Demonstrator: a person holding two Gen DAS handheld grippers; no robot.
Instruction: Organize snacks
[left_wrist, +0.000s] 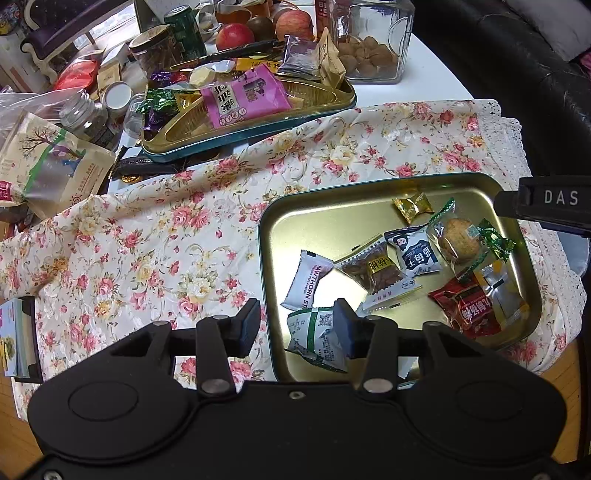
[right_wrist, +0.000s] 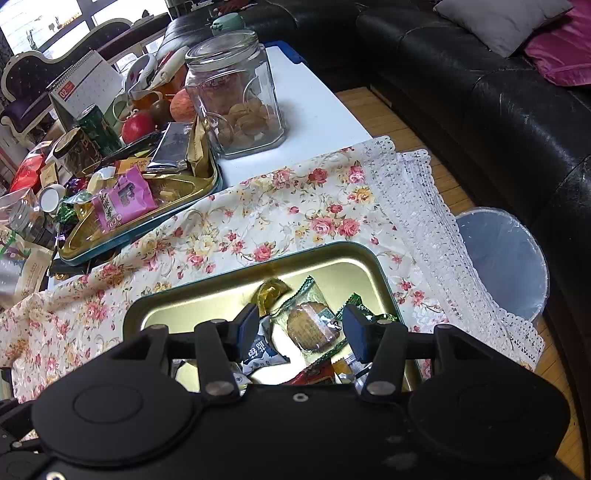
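A gold tin tray (left_wrist: 321, 221) with a teal rim lies on the floral cloth and holds several wrapped snacks: a white hawthorn packet (left_wrist: 308, 278), a blue-white packet (left_wrist: 413, 251), a cookie in clear wrap (left_wrist: 458, 240), a red packet (left_wrist: 467, 306) and a gold candy (left_wrist: 413, 206). My left gripper (left_wrist: 295, 328) hangs open over the tray's left rim, above a green-white packet (left_wrist: 317, 338). Over the same tray (right_wrist: 207, 306), my right gripper (right_wrist: 301, 330) is open too, with the cookie (right_wrist: 312, 328) lying below between its fingers, untouched.
A second tin (left_wrist: 240, 134) piled with snacks stands behind on the white table, beside a glass jar of walnuts (right_wrist: 236, 92), apples (left_wrist: 234, 35), cans and bags. A lined bin (right_wrist: 506, 266) and a black sofa (right_wrist: 480, 74) stand to the right.
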